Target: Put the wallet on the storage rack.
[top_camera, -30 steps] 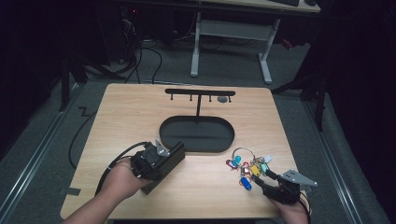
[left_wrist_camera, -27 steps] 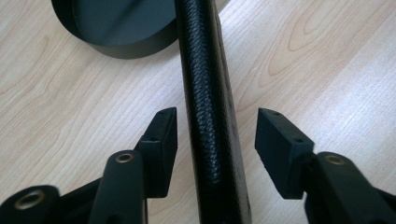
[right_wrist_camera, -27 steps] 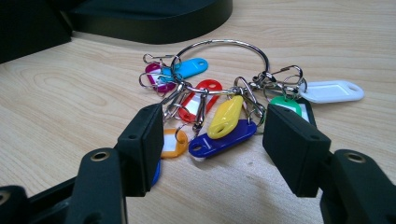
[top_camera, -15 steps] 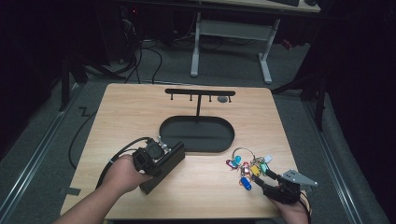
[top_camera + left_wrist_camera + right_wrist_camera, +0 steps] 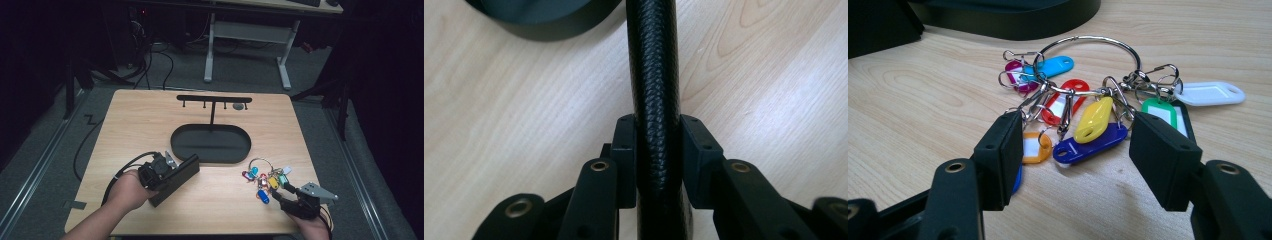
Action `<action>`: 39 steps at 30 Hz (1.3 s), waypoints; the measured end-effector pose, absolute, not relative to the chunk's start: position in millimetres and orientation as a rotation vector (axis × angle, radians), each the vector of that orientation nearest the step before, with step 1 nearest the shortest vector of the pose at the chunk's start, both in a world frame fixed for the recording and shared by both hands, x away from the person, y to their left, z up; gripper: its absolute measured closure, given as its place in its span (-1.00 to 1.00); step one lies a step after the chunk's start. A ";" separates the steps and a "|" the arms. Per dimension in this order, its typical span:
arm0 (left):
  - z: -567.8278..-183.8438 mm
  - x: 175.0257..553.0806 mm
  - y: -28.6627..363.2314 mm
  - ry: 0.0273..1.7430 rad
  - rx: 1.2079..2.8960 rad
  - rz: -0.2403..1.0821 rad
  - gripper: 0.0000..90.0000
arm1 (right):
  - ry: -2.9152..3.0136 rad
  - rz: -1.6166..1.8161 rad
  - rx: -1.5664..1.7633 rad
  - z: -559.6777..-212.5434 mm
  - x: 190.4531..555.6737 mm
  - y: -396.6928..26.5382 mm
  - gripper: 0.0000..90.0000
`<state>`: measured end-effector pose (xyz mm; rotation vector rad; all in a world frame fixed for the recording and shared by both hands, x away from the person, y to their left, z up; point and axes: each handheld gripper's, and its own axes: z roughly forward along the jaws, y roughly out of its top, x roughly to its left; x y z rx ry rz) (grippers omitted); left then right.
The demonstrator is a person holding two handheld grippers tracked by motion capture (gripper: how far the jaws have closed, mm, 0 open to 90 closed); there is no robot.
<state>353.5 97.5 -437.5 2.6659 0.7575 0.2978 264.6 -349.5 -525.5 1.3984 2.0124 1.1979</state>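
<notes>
Since a second ago, the left claw (image 5: 172, 172) has been shifted slightly toward the bench's (image 5: 140, 120) near left corner, and its jaws have just been closing; they are now clamped on the black case (image 5: 655, 75) (a long, flat thing with a pebbled, leather-like grain), which is gripped by its rounded edge between the two pads. In the high view, the case (image 5: 176, 179) is seen lying slantwise near the near edge of the bench, left of centre, just beside the black oval tray (image 5: 210, 160) of the hook stand (image 5: 214, 99). The right claw (image 5: 1075, 160) is held apart, its jaws standing wide at either side of the near end of the key ring (image 5: 1087, 90). A large steel ring is shown, with small clips and plastic tags in purple, light blue, red, yellow, dark blue, orange, green and white. The bunch (image 5: 264, 177) lies flat near the near right corner, with the right claw (image 5: 282, 197) just beside it.
</notes>
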 end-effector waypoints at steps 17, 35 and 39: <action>-438.2 344.4 91.4 0.576 2.703 0.405 0.63 | 1.985 1.217 1.412 -523.4 261.7 -353.5 -0.14; -424.1 335.5 80.2 0.331 2.639 0.614 0.65 | 1.986 1.220 1.402 -522.7 262.0 -353.9 -0.14; -416.0 333.7 71.5 0.205 2.636 0.704 0.65 | 1.973 1.225 1.407 -521.7 260.1 -355.7 -0.14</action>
